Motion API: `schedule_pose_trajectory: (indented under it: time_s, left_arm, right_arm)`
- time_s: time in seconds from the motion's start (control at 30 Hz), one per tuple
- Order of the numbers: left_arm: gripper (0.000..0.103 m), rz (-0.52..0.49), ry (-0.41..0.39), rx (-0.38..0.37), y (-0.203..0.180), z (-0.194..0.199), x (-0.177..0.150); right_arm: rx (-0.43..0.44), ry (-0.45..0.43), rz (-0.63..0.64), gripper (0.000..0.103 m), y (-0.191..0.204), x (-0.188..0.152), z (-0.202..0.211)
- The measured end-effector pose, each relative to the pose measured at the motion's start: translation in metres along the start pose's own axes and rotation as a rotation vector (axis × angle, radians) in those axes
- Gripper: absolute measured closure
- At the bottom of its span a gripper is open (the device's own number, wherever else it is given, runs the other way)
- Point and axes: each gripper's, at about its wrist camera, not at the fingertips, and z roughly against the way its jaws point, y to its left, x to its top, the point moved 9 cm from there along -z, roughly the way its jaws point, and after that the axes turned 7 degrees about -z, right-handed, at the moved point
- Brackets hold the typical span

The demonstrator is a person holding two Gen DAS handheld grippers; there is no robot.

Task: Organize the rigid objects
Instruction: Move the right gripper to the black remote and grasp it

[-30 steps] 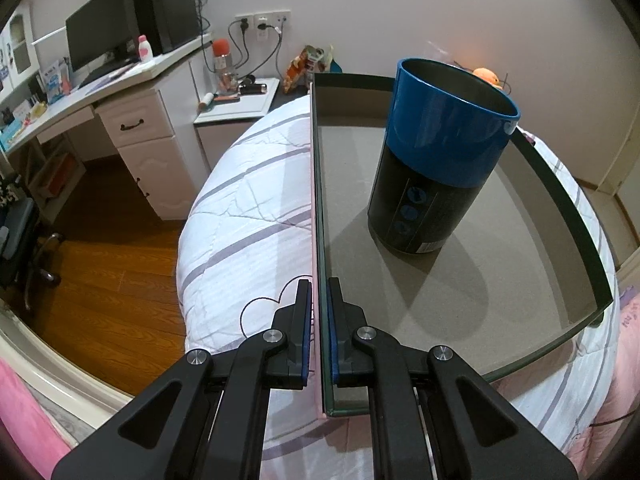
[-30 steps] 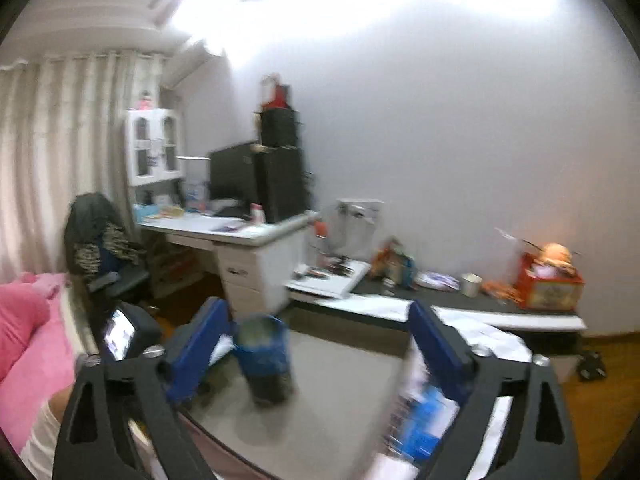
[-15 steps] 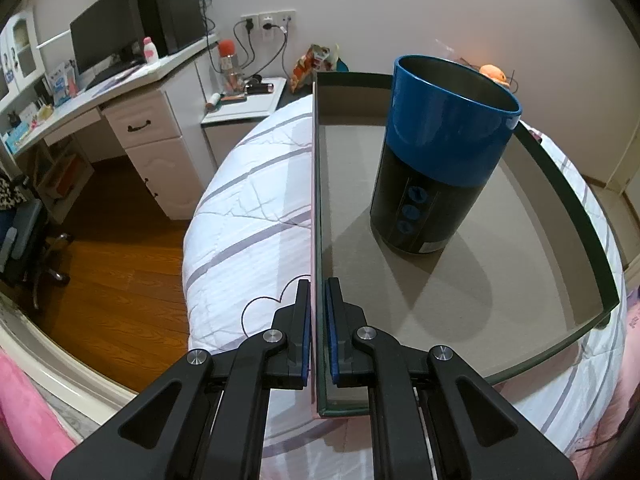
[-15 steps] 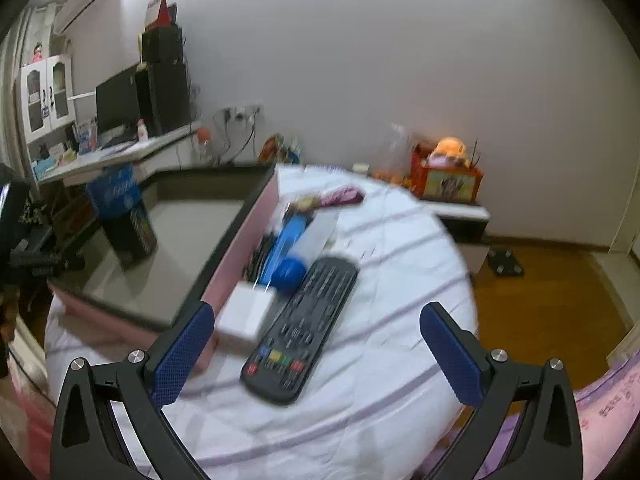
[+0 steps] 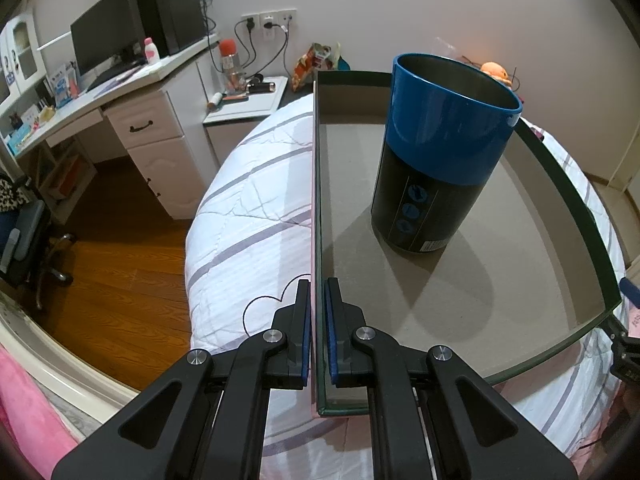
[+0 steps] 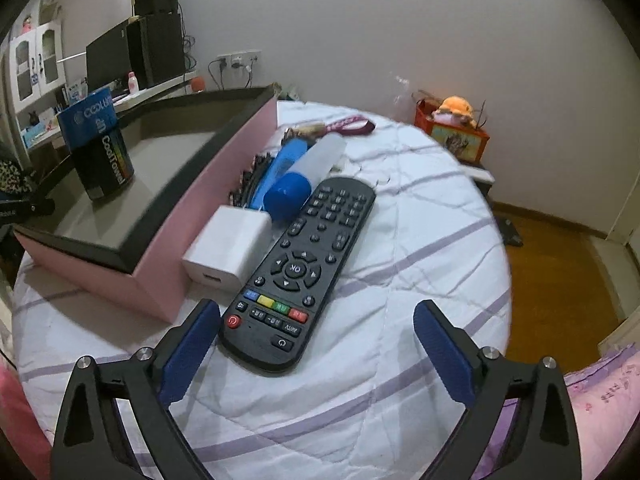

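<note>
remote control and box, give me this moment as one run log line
left gripper: shut on box wall | right gripper: open, closing, over remote control | can: upright in box

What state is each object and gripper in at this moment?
Pink cardboard box: open-topped, resting on the bed.
Blue-and-black cylindrical canister: upright inside the box, lidless.
Black remote control: lying flat on the quilt, buttons up.
White charger cube: lying against the box's outer wall.
Left gripper: shut on the box's wall.
Right gripper: open, holding nothing, jaws just narrowed slightly.
</note>
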Motion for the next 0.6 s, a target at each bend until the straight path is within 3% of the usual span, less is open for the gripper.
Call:
schedule_pose_trajectory:
  time_s: [0.1,0.27,0.33,0.43,0.6]
  left_arm:
    - [0.097,-0.001,0.001,0.003,0.0,0.0,0.0]
    - [0.097,-0.001,0.0,0.002,0.0,0.0,0.0]
    - [0.097,-0.003,0.0,0.004,0.001,0.001,-0.001]
    - [0.097,-0.003,-0.001,0.006,0.002,0.002,-0.002]
    - [0.097,-0.004,0.0,0.006,0.002,0.002,-0.002]
  right_arm:
    - [0.013,0.013,-0.018,0.006,-0.004,-0.003,-0.004]
    - [-0.067,-0.001,-0.037,0.006,-0.027,0.004,0.002]
    - [-0.062,-0.004,-0.062,0.01,-0.034,0.007,0.002]
    - [-0.026,0.0,-0.069,0.024,-0.033,0.012,-0.001]
    - [-0.032,0.032,-0.044,0.029,-0.023,0.022,-0.017]
